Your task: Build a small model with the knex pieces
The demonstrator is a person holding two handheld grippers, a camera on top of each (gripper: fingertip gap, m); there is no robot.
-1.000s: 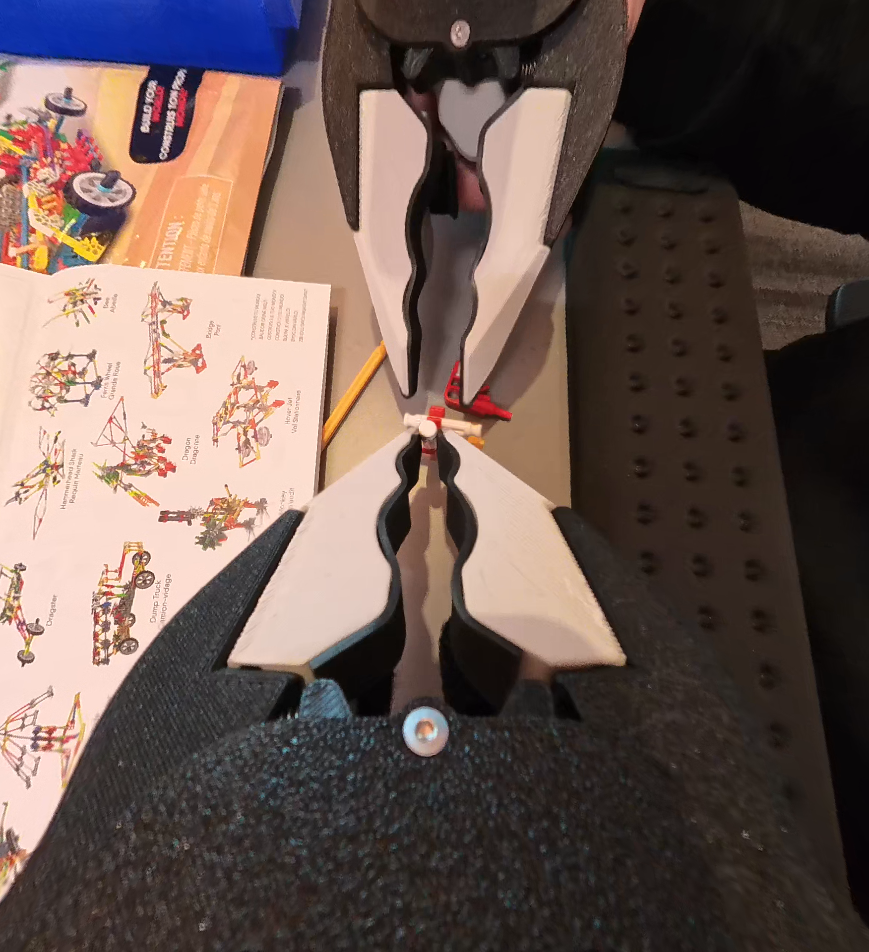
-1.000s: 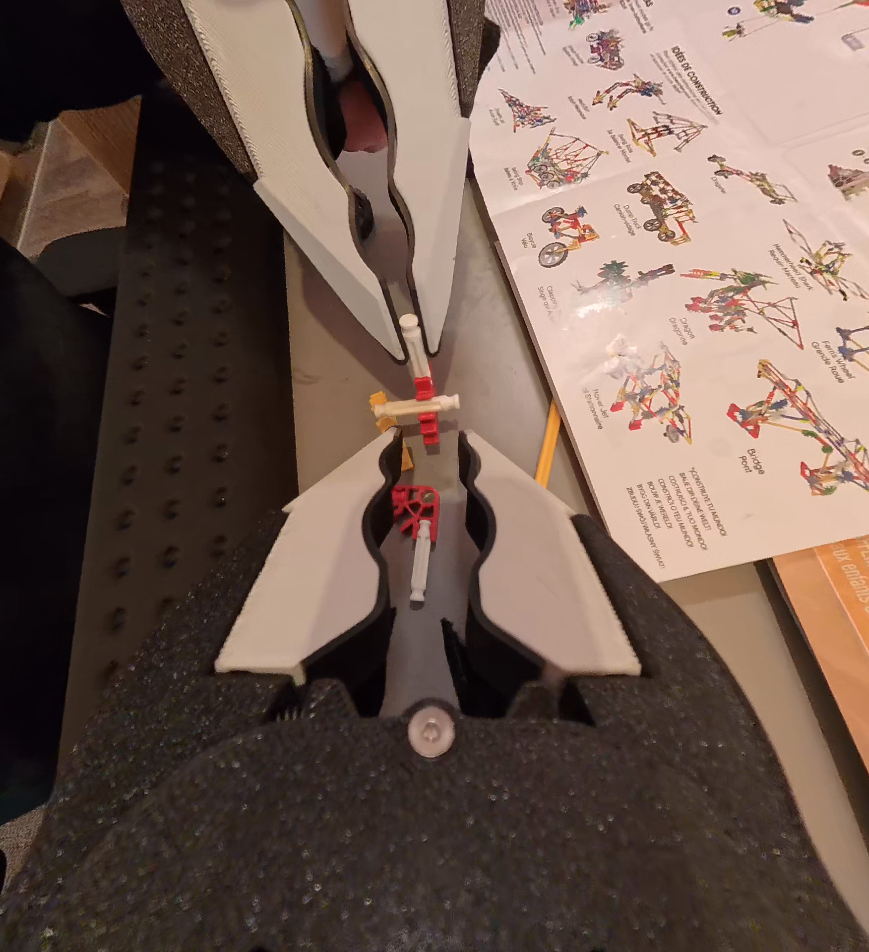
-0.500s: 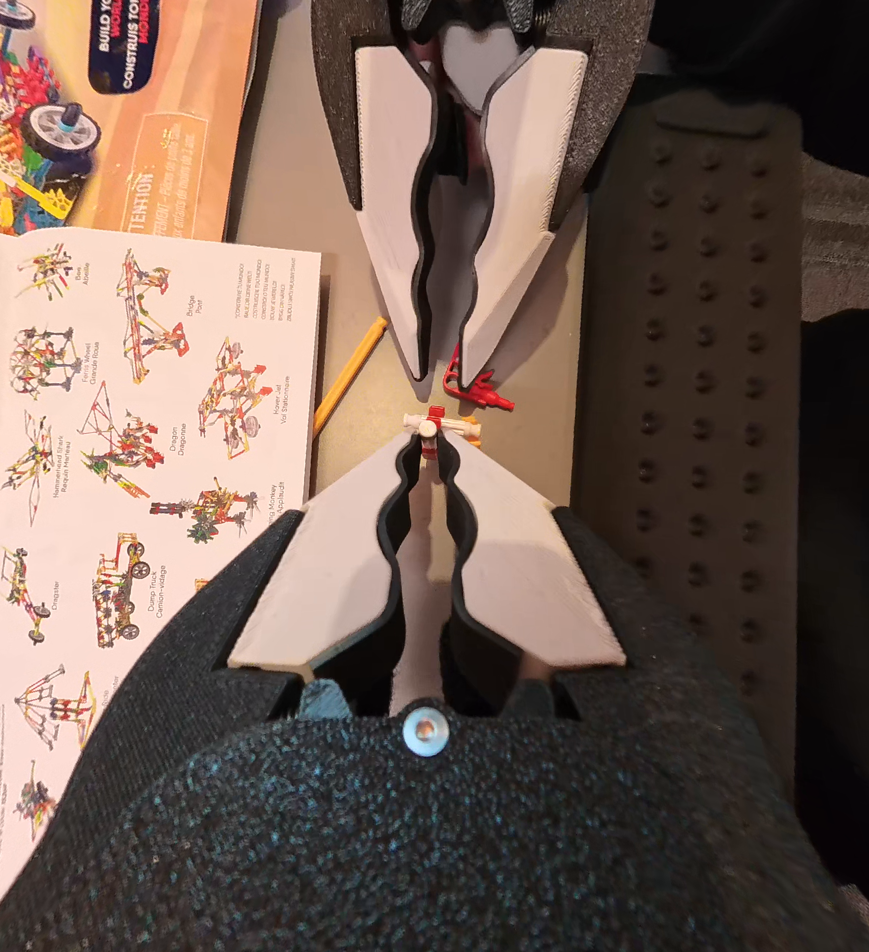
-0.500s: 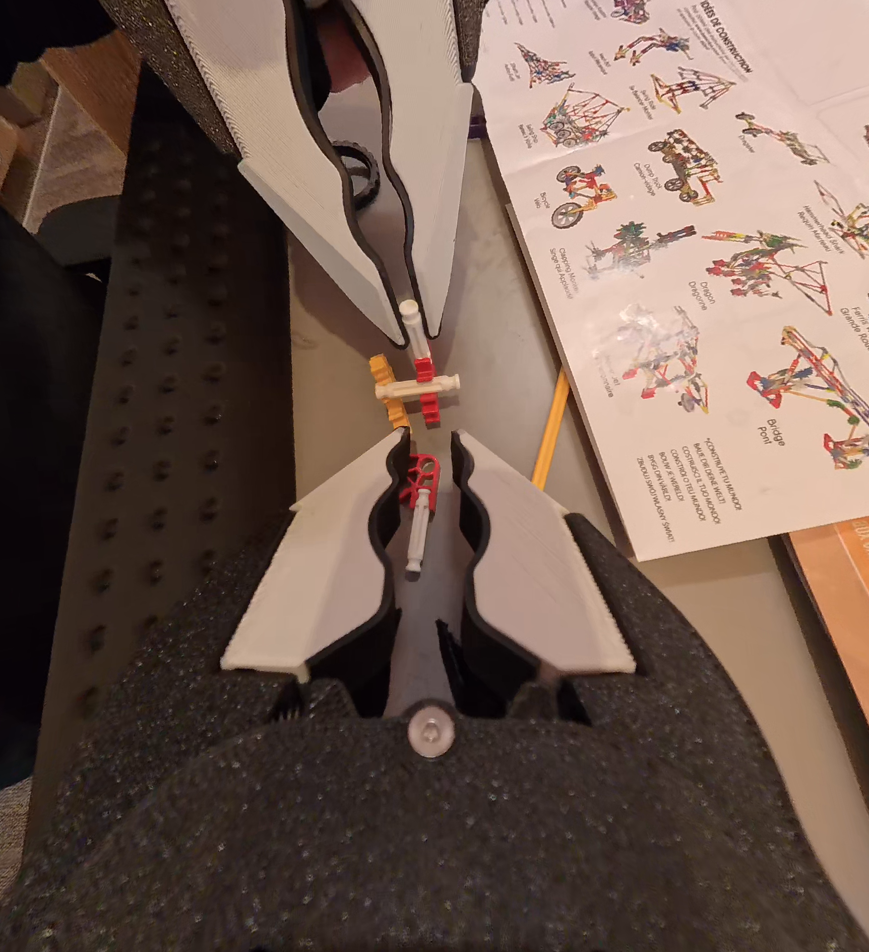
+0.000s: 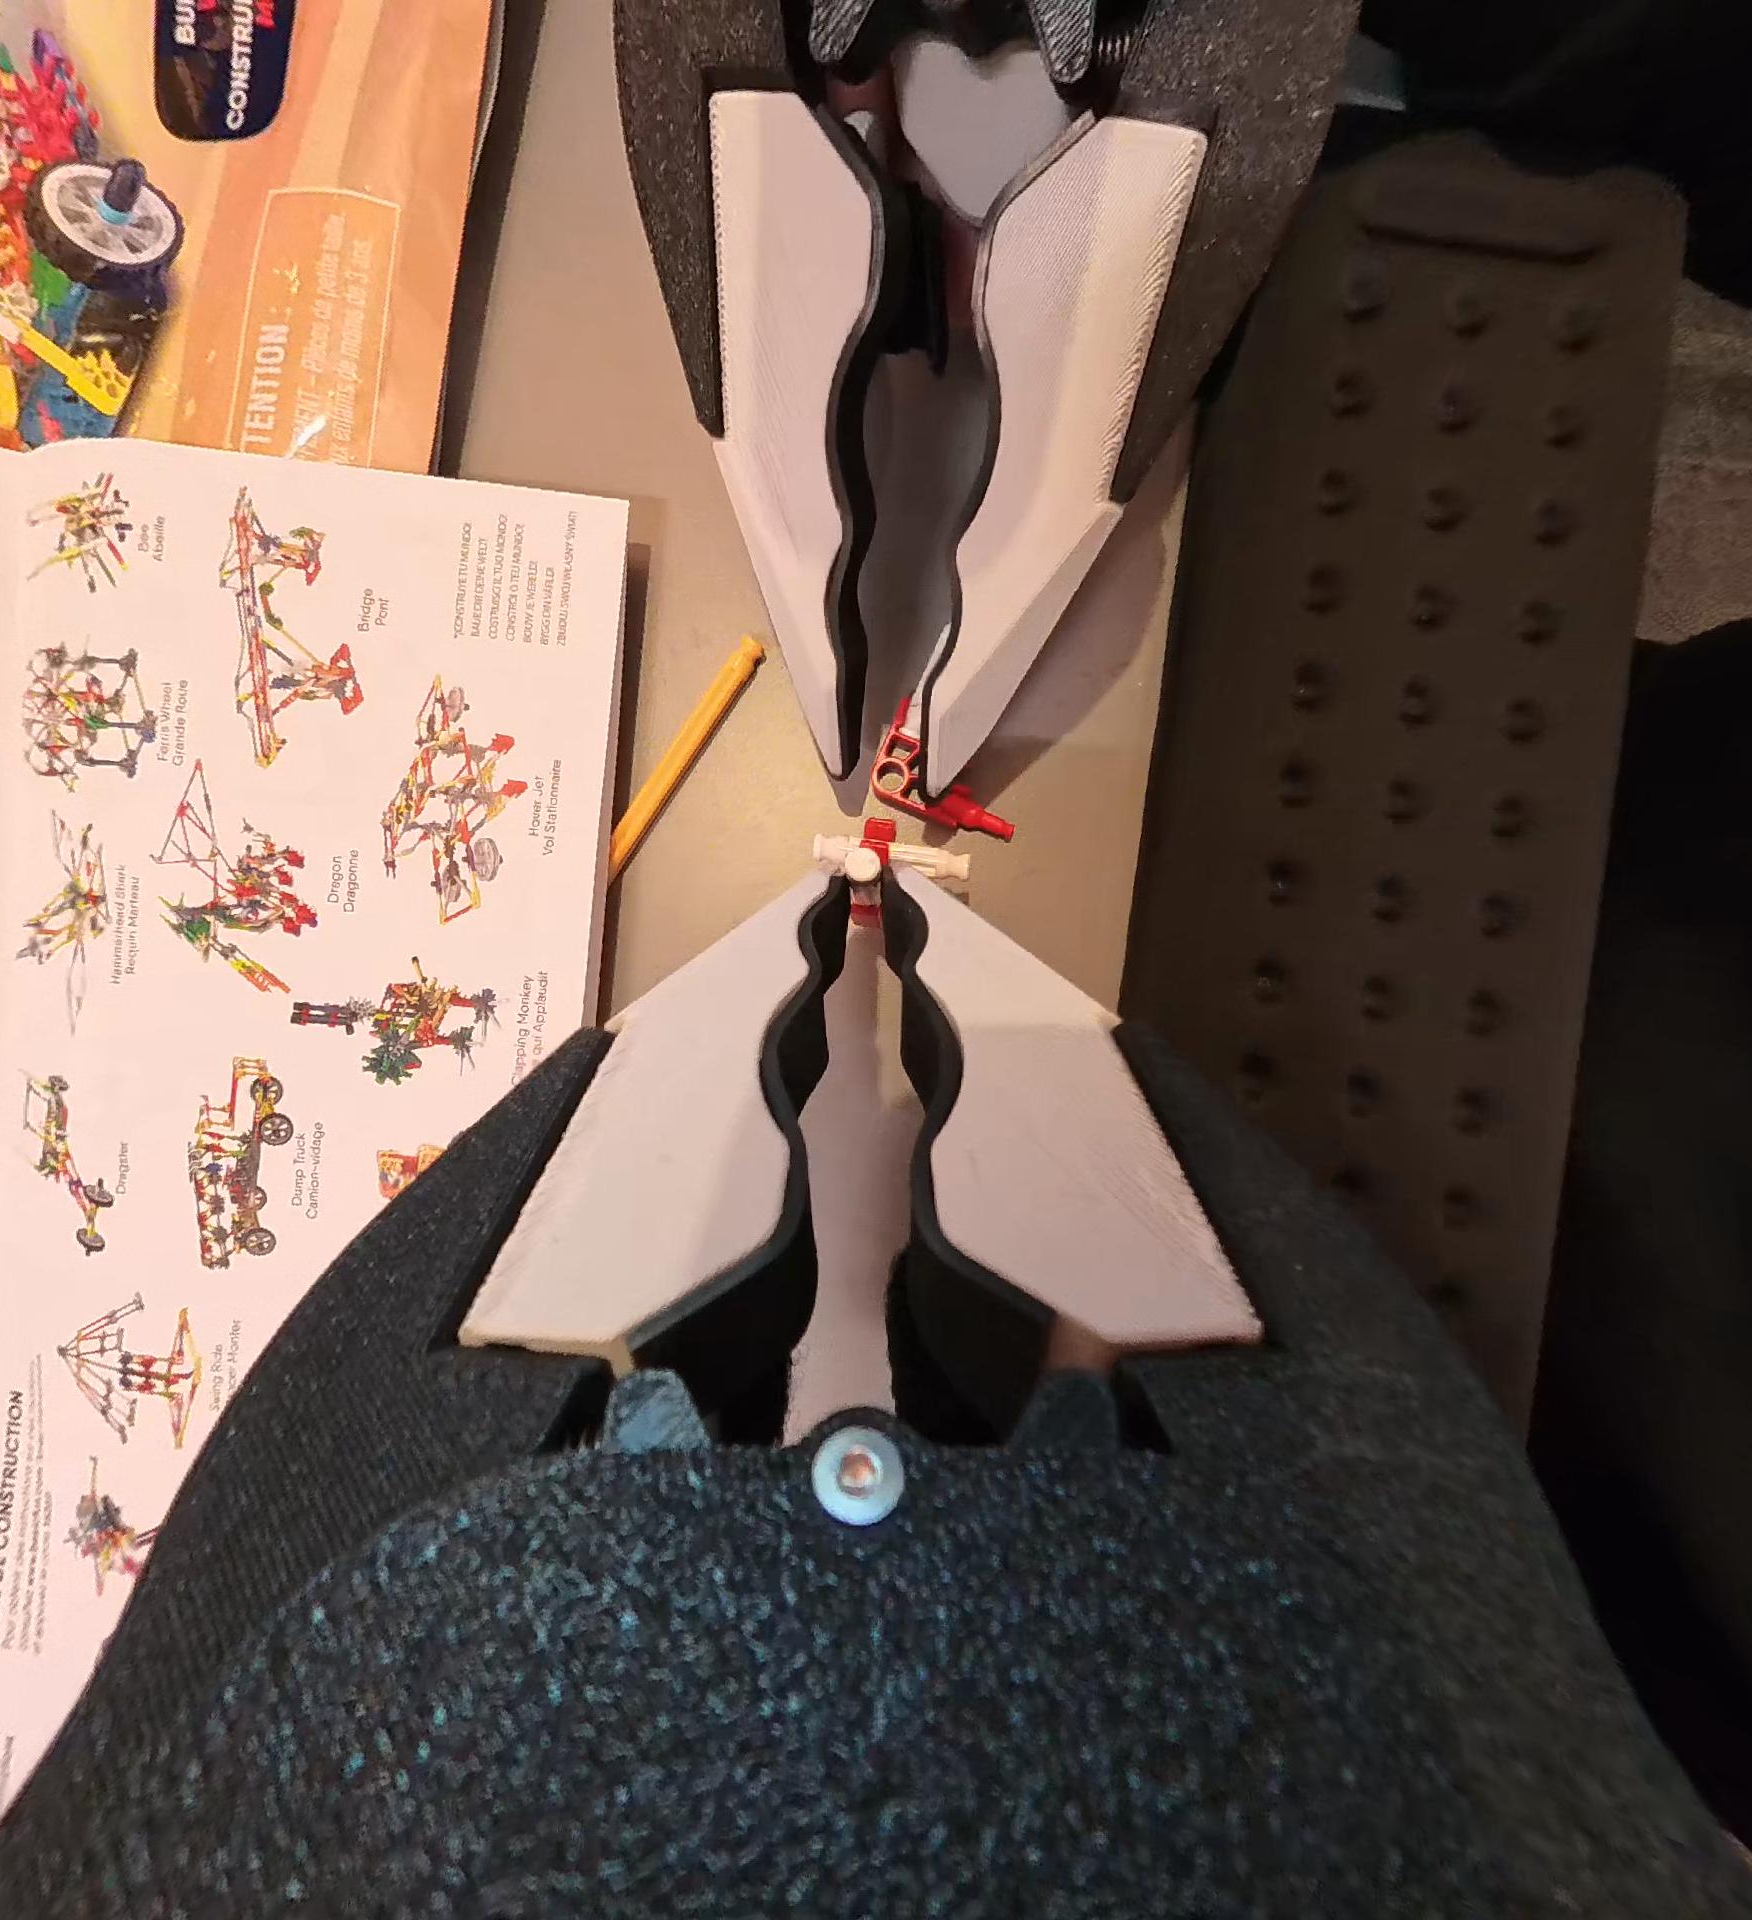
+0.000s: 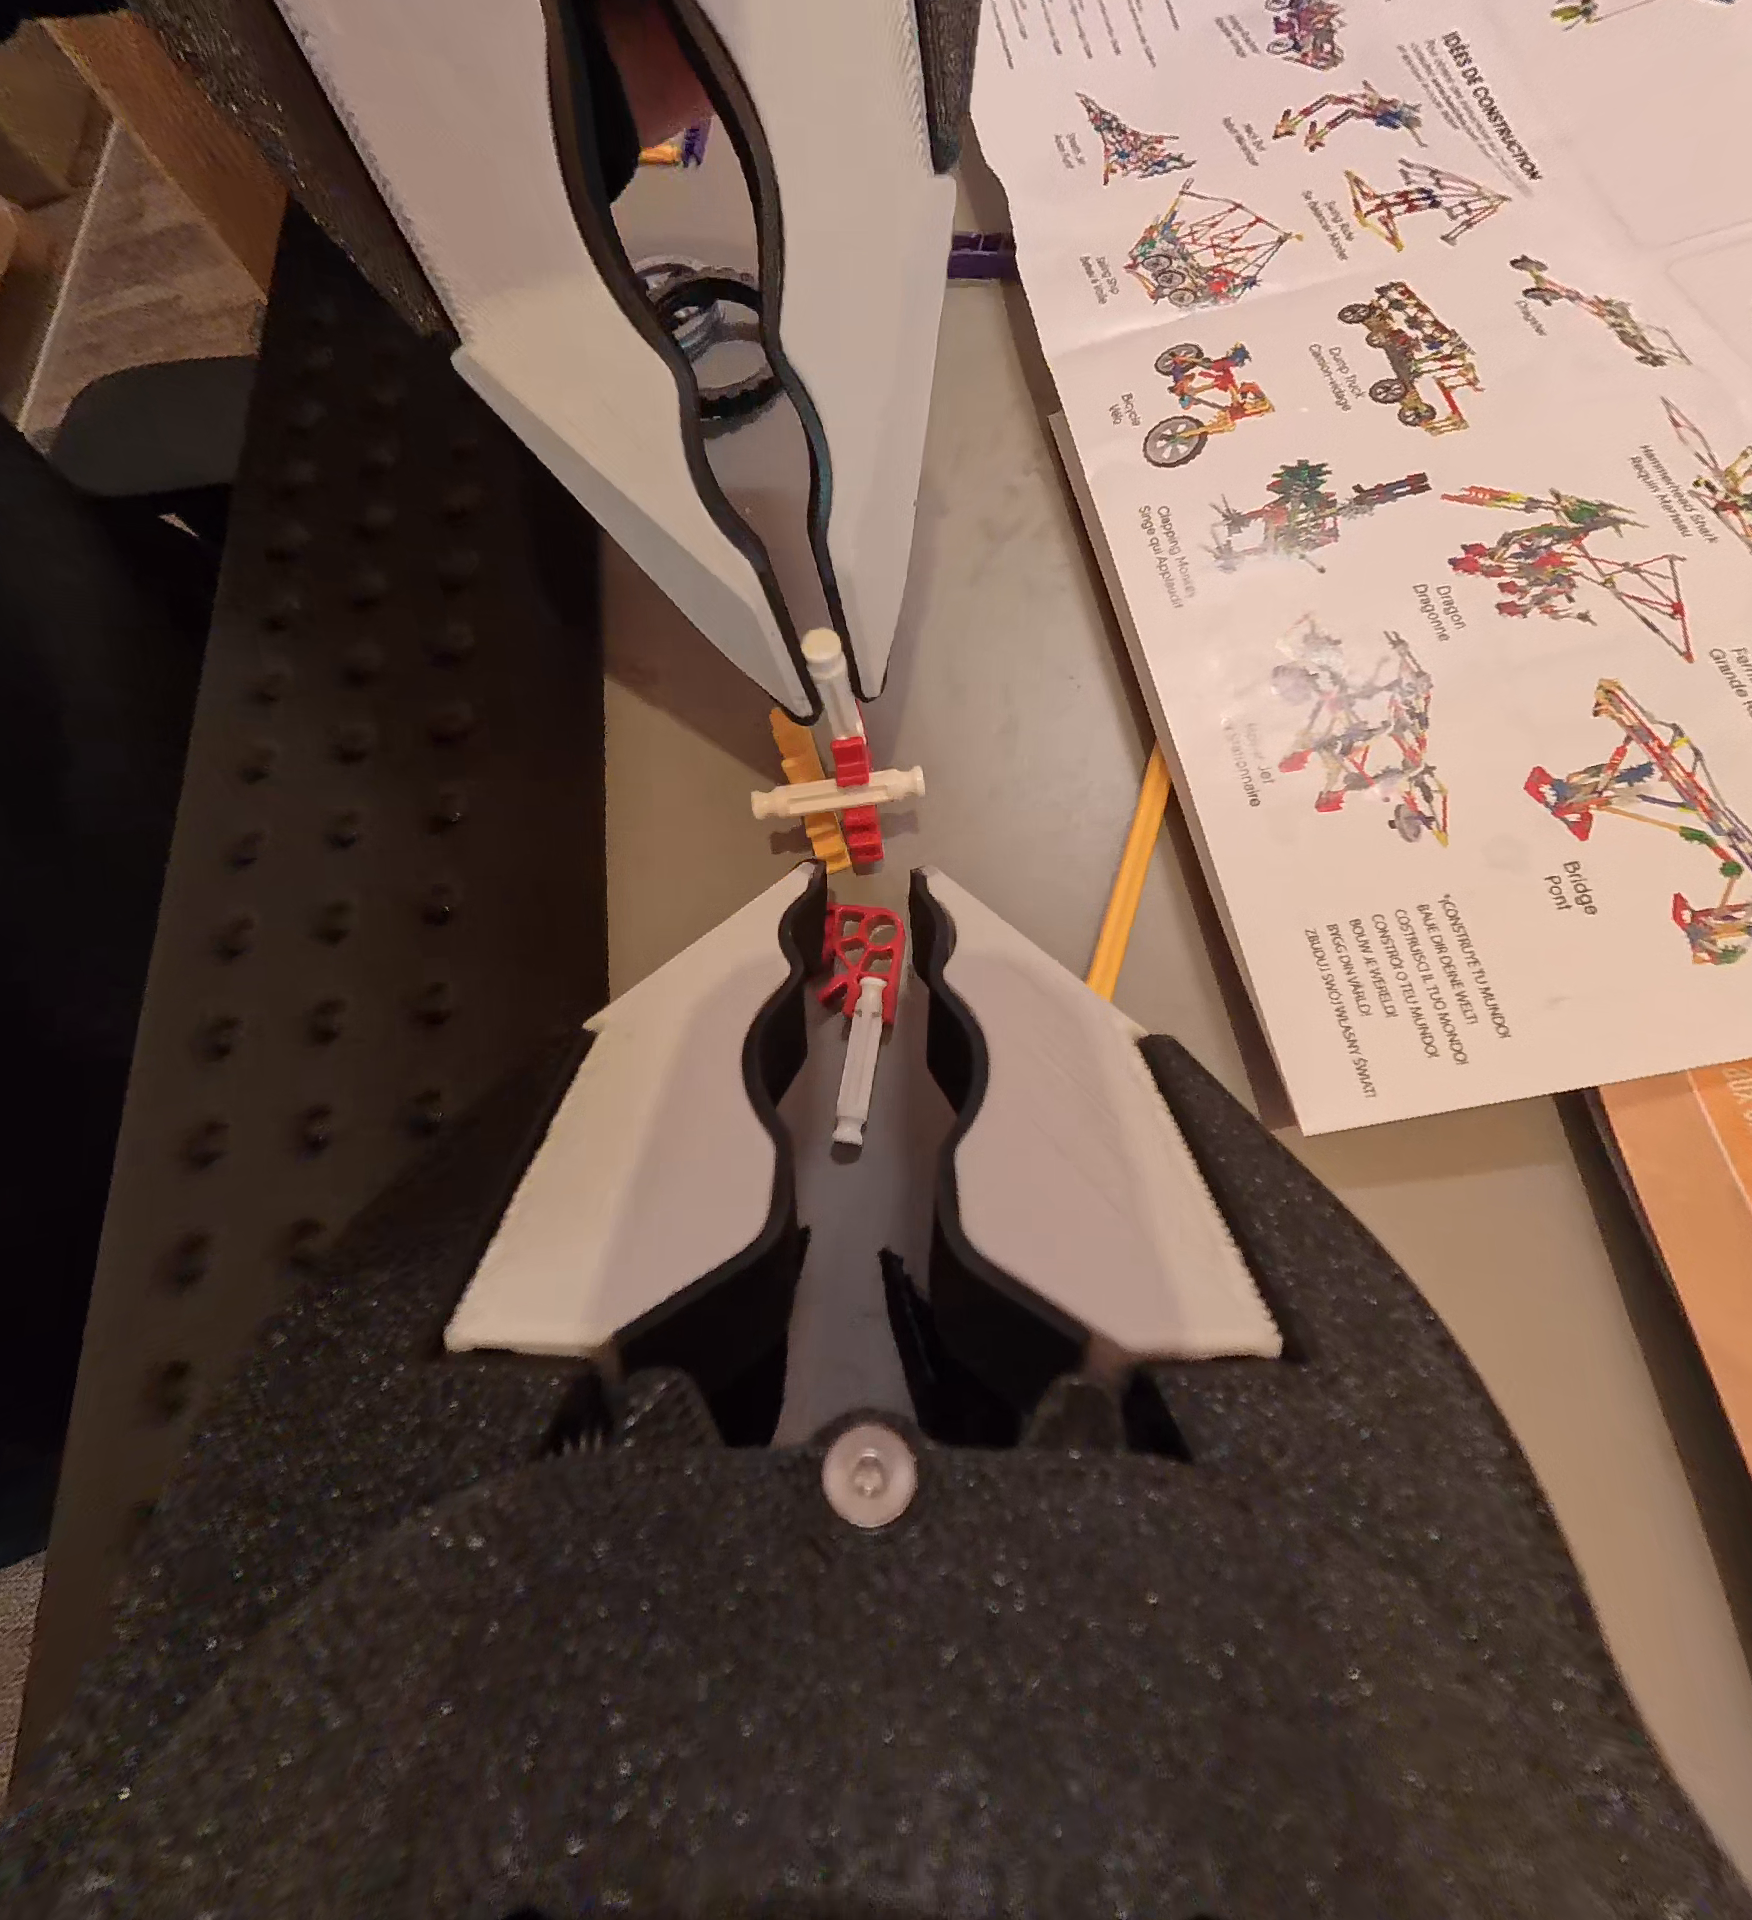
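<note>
Small rod-and-connector assembly [image 6: 844, 790] sits between the two grippers' tips, which face each other tip to tip over the grey table [image 6: 1017, 665]: a white rod running along the left gripper's axis, red connectors on it, a second white rod crossing it, a yellow connector piece behind. Left gripper [image 5: 864, 891] is pinched down on that assembly; its tips are nearly together, with the red part and white rod end clamped right at the tips. In the right wrist view the same gripper [image 6: 836, 696] comes in from the top, the white rod sticking up between its tips. Right gripper [image 6: 864, 883] is closed on a red corner connector [image 6: 864, 951] with a short white rod [image 6: 859, 1075] plugged into it, the rod pointing back toward the gripper body; the jaws stand slightly apart, gripping the connector's flat sides. In the left wrist view that connector [image 5: 903, 769] pokes out of the right gripper's tips [image 5: 887, 764], just short of the held assembly, a small gap between them. Yellow rod [image 5: 685, 758] lies loose on the table just beside the tips, by the edge of a white instruction sheet [image 5: 228, 831] printed with model pictures. Orange box [image 5: 311, 260] lies past the sheet. Black studded mat [image 5: 1423, 727] runs along the other side. A black tyre [image 6: 706, 332] is partly visible behind the left gripper's fingers.
</note>
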